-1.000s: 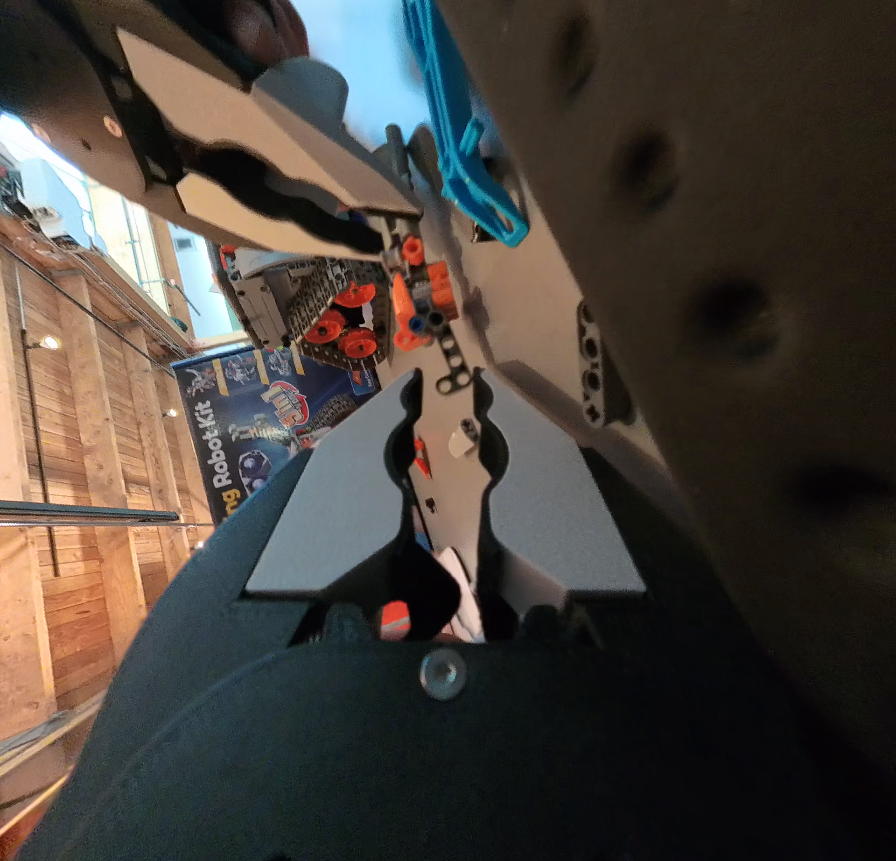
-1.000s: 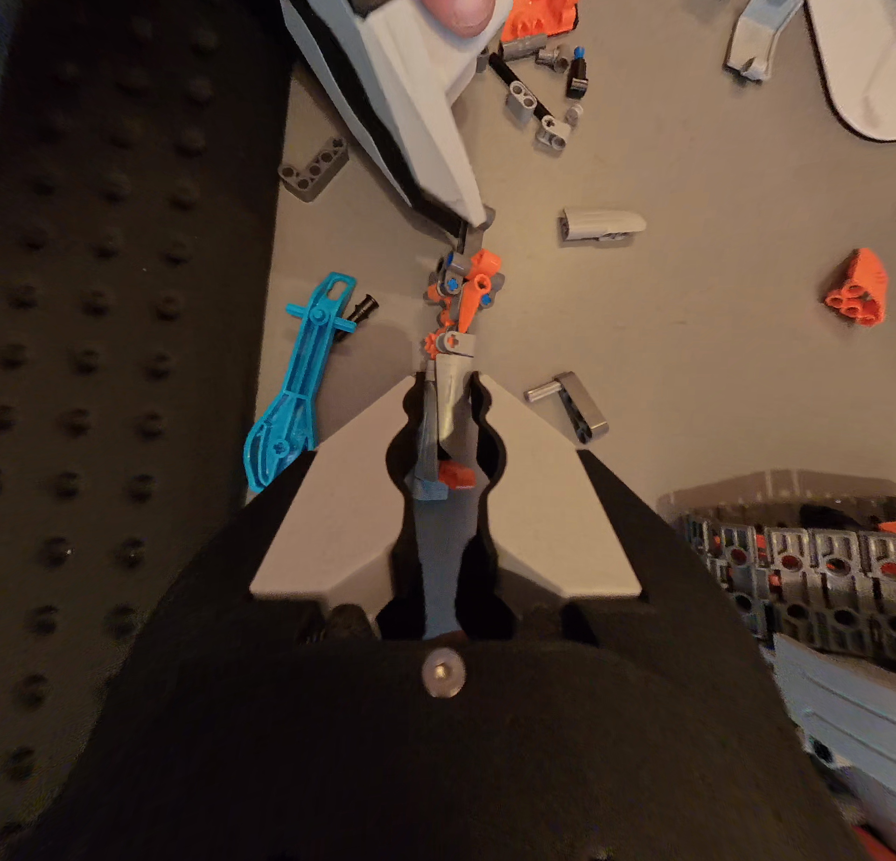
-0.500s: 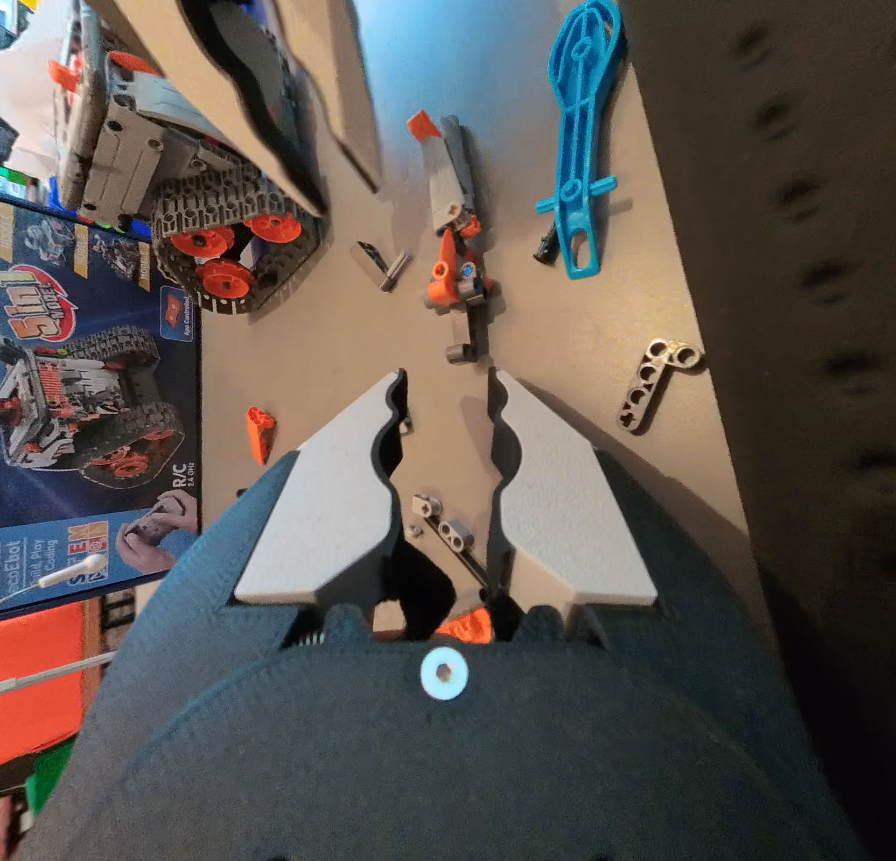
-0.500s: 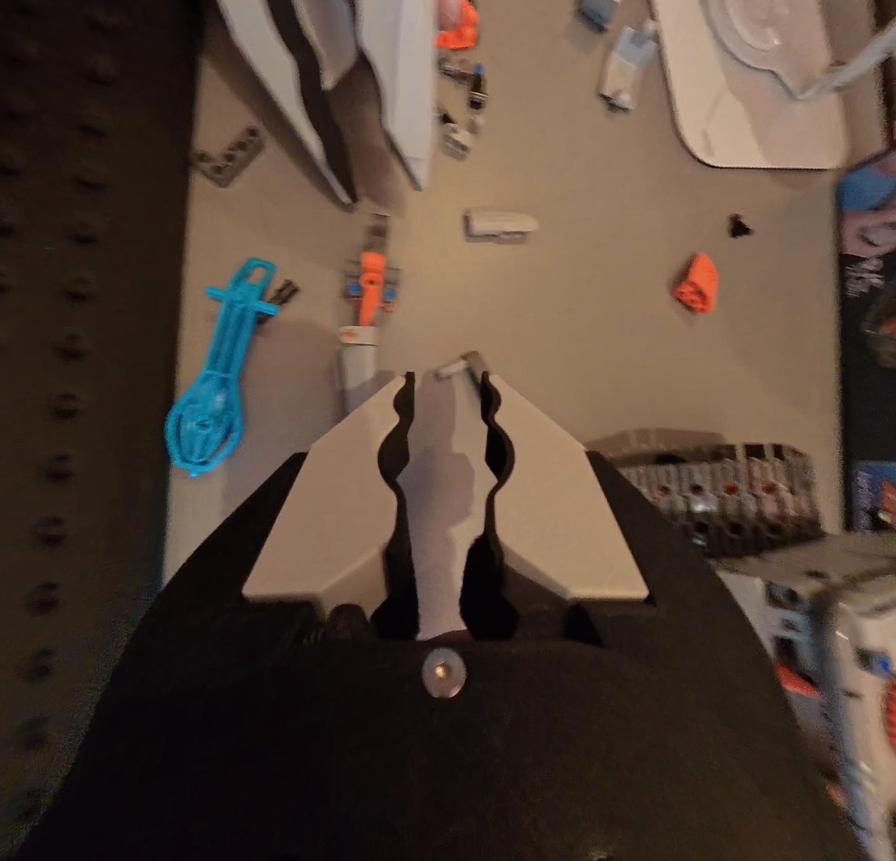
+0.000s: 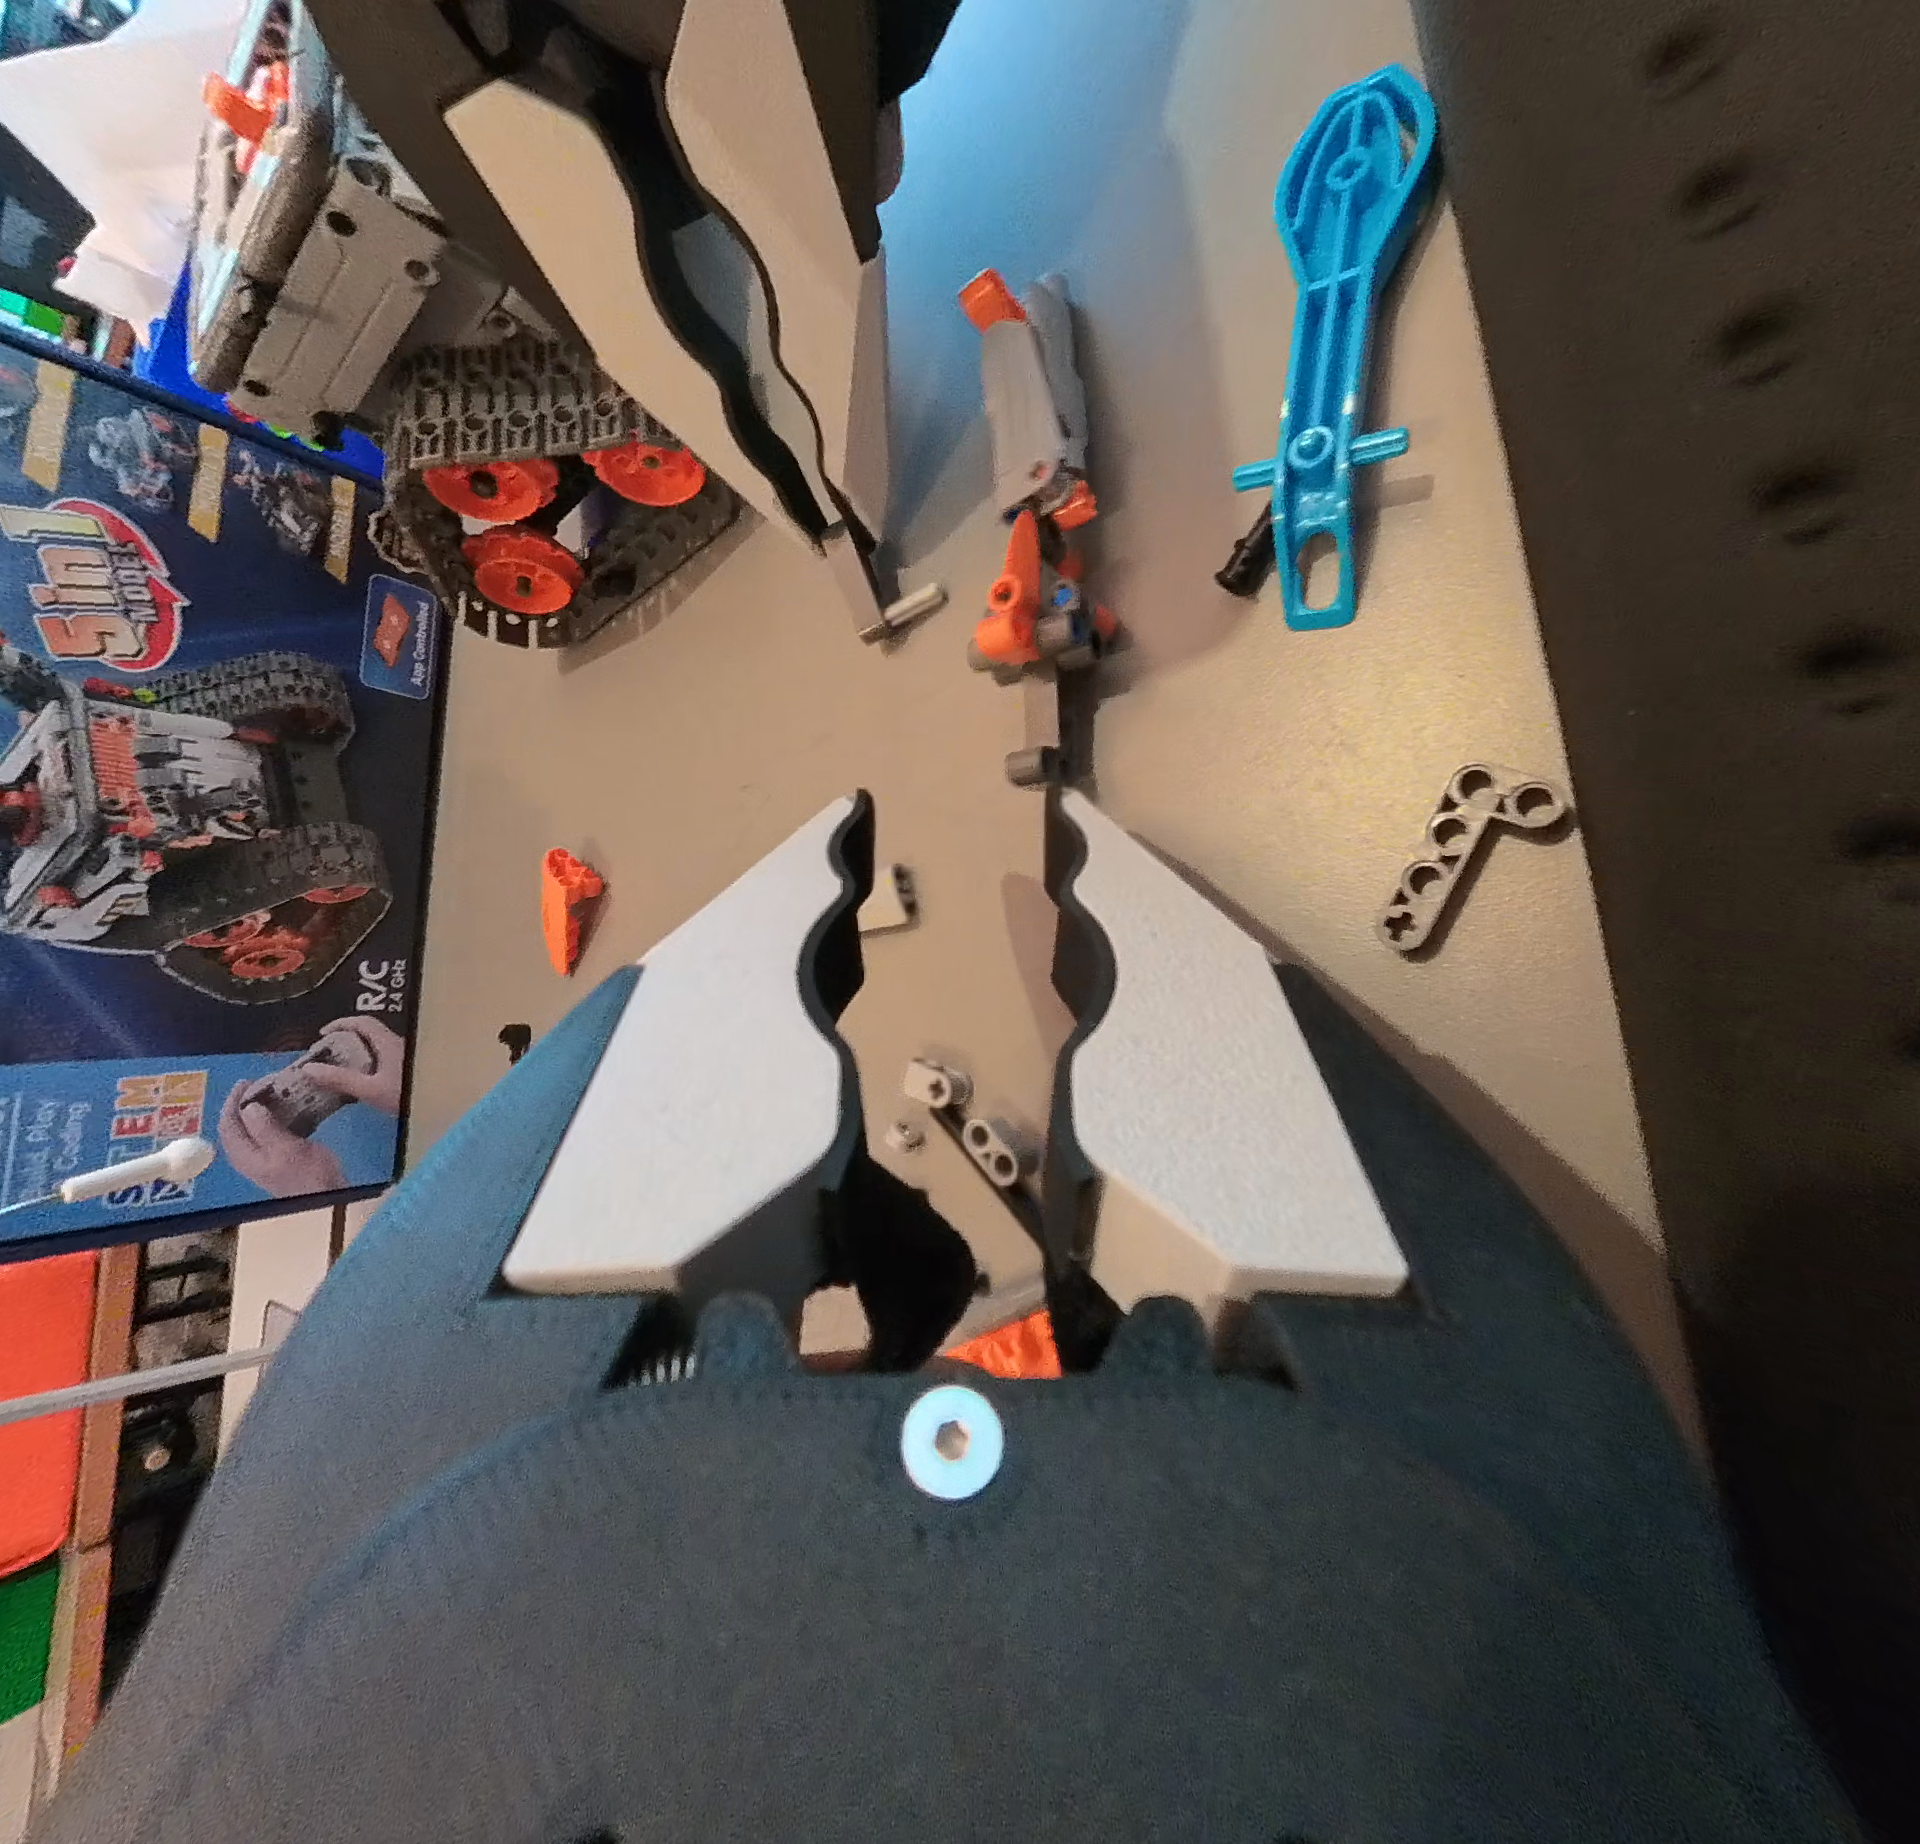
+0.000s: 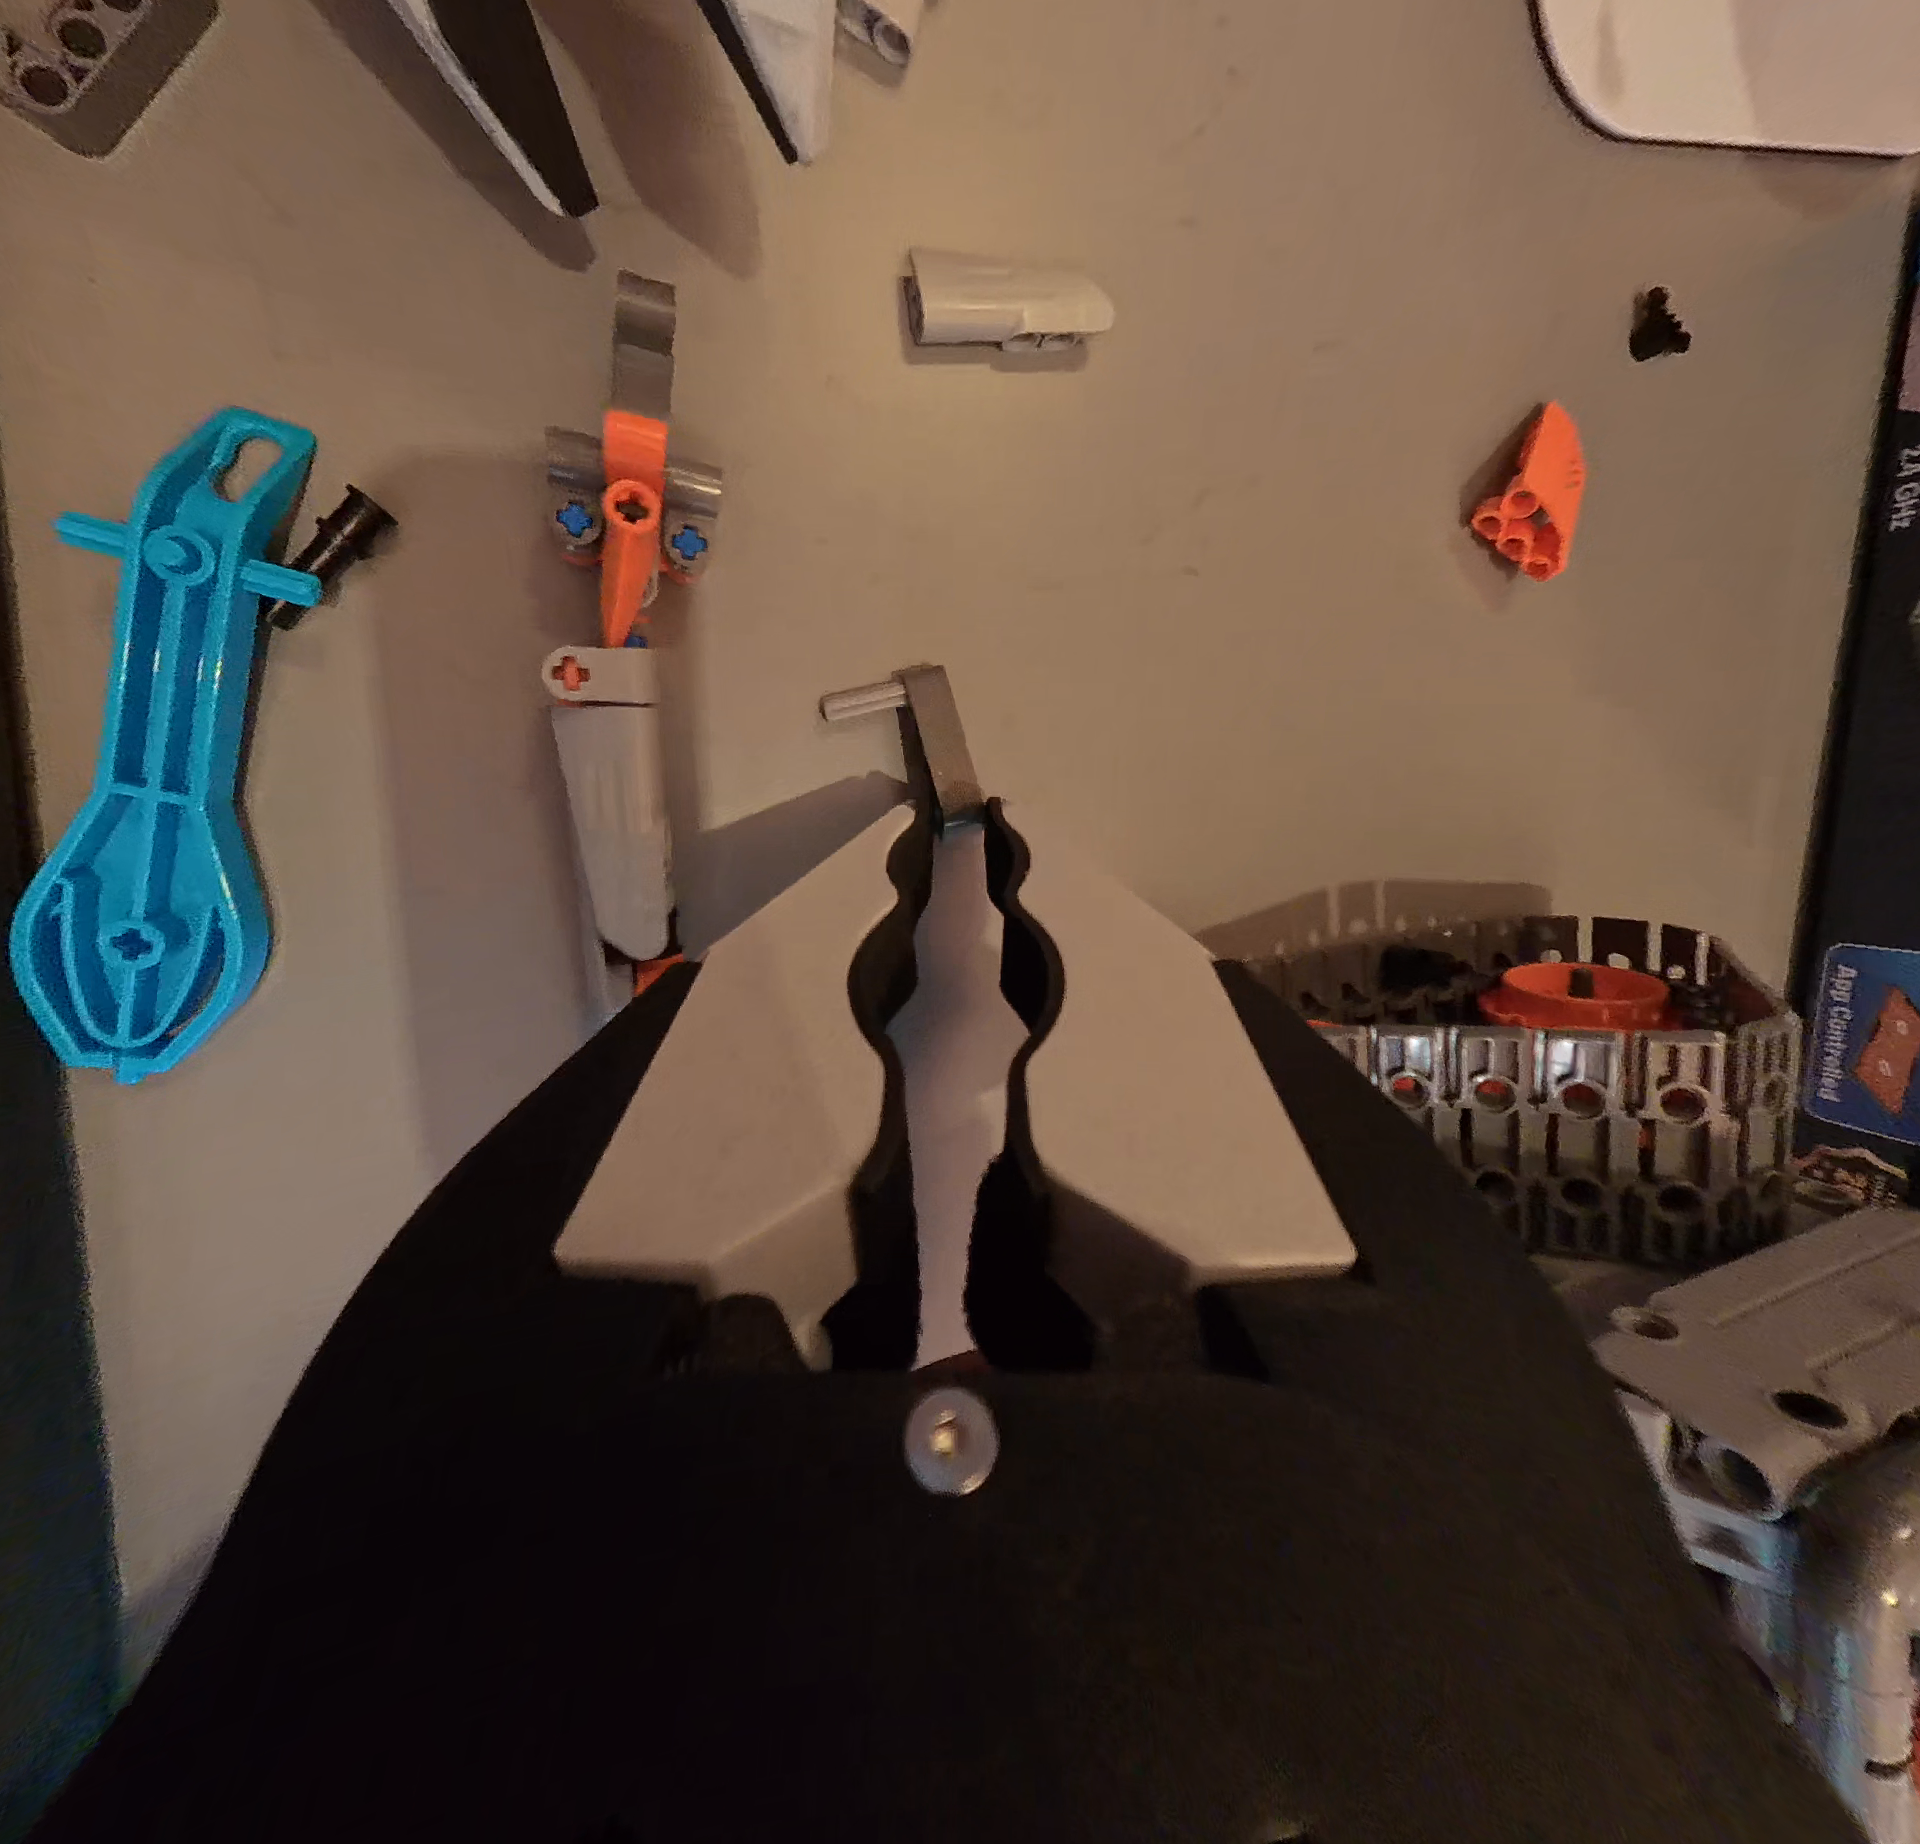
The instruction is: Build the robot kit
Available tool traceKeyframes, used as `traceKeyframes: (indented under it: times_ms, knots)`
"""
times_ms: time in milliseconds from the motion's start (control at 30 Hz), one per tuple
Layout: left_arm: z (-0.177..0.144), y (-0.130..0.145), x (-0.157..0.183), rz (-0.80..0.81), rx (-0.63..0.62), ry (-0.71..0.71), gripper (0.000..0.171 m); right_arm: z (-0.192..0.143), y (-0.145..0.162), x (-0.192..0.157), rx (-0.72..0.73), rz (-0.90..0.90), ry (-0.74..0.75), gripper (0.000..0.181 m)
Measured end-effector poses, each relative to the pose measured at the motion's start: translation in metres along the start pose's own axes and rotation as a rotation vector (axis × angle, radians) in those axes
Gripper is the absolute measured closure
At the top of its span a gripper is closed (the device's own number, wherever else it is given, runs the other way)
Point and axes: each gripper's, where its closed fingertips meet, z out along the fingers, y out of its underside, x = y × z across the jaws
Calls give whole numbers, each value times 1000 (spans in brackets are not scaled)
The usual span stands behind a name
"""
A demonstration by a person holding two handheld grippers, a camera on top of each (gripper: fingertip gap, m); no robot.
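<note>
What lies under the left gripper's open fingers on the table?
Between the left gripper fingers, small grey connector pieces and a pale wedge piece lie on the table. An orange part shows near the base; the gripper body hides the rest.

Desk (image 6: pixel 1299 568) is a plain beige-grey, with a bright turquoise-blue tool (image 6: pixel 156 745) lying on it and a little orange wedge brick (image 6: pixel 1532 495). The small build (image 6: pixel 623 547) is grey with an orange spike and blue pins, and the tracked vehicle (image 5: pixel 540 485) has dark grey treads over orange wheels. Fingers (image 6: pixel 790 1025) are light grey with black inner edges, and the box (image 5: pixel 187 807) is dark blue with pictures printed on it.
</note>
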Motion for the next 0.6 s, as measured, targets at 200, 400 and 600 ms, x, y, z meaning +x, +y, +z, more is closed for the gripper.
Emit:
traceKeyframes:
  times_ms: [200, 400, 600]
  knots:
    - [-4, 3, -19, -51, 2, -81, 141, -16, -22, 13, 111, 21, 66, 175]
    - [-11, 3, -36, -96, 19, -162, 140, -32, -55, 18, 237, 38, 86, 175]
    - [-23, -1, -58, -146, 66, -268, 140, -49, -91, 28, 366, 57, 97, 175]
